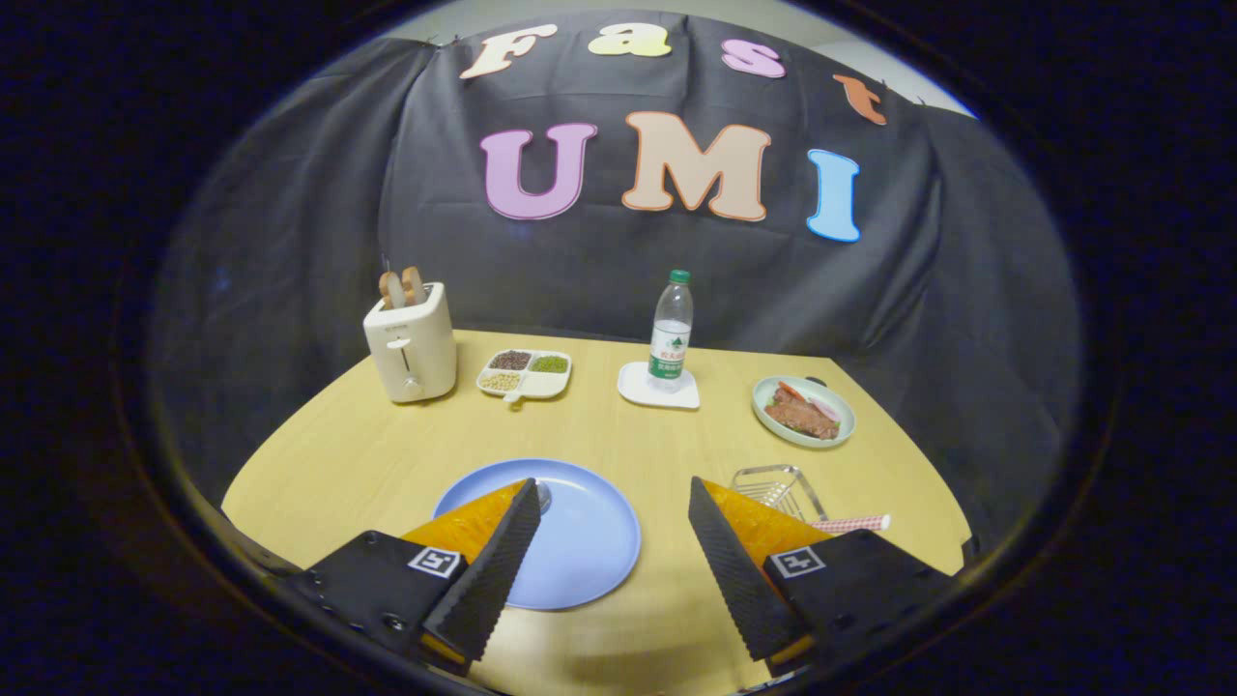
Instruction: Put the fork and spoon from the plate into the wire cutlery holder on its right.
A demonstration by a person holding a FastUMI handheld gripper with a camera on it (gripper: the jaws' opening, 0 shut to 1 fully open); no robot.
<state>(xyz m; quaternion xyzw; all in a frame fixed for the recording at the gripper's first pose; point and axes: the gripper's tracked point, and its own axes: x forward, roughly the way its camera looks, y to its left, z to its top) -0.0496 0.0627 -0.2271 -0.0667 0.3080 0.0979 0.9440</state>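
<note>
Gripper (614, 503) open above wooden table (618, 425); black-draped booth.

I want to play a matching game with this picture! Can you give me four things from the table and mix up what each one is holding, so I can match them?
Things:
1. toaster
2. white coaster
3. divided dish
4. green plate

What it holds:
A. water bottle
B. meat and vegetables
C. bread slices
D. beans and grains

Pairs: 1-C, 2-A, 3-D, 4-B.

All four stand beyond the gripper, whose fingers are open and hold nothing.
</note>
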